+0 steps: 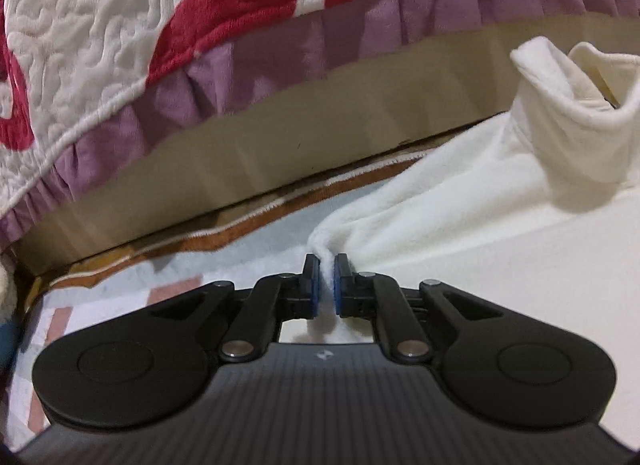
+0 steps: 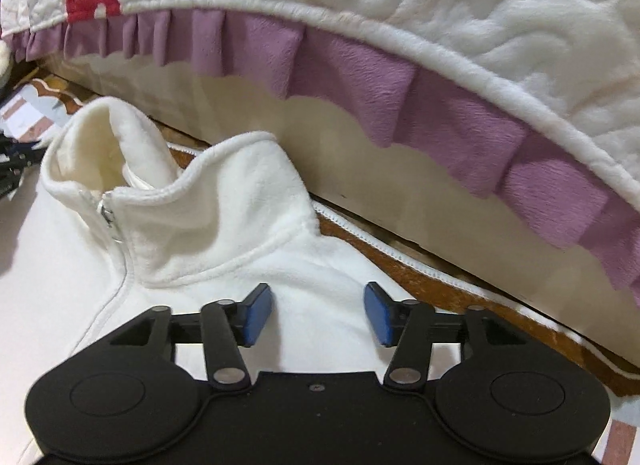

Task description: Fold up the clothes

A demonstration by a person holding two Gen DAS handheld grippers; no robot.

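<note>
Your left gripper point(image 1: 327, 283) has its fingers point(image 1: 310, 281) pressed together on a pinch of the white fleece jacket point(image 1: 460, 205); a small ridge of the fabric rises between the blue pads and runs forward from the tips. That looks like the shoulder edge of the garment, with the stand-up collar point(image 1: 568, 105) ahead and to the right of the tips.

Your right gripper point(image 2: 318, 315) has its fingers point(image 2: 256, 317) wide apart, hanging over the other shoulder of the jacket with nothing clamped between them. Whether the tips already touch the fleece cannot be told. The collar and its zip point(image 2: 107, 215) stand ahead and to the left of these tips, and the jacket's edge falls just to the right, where a brown-bordered mat point(image 2: 440, 277) shows beneath it. Beyond both pairs of fingers runs the side of a bed point(image 2: 400, 185), with a quilted cover point(image 2: 480, 17) and its purple frill point(image 2: 360, 69) hanging over it.

You appear to be at the gripping step, one shoulder taken and the other not yet. The next move calls for lowering the right fingers onto the fleece near its edge and closing on a fold as thick as the left one holds, so both shoulders lift evenly. Keep clear of the mat underneath, or you may pinch it along with the jacket.
</note>
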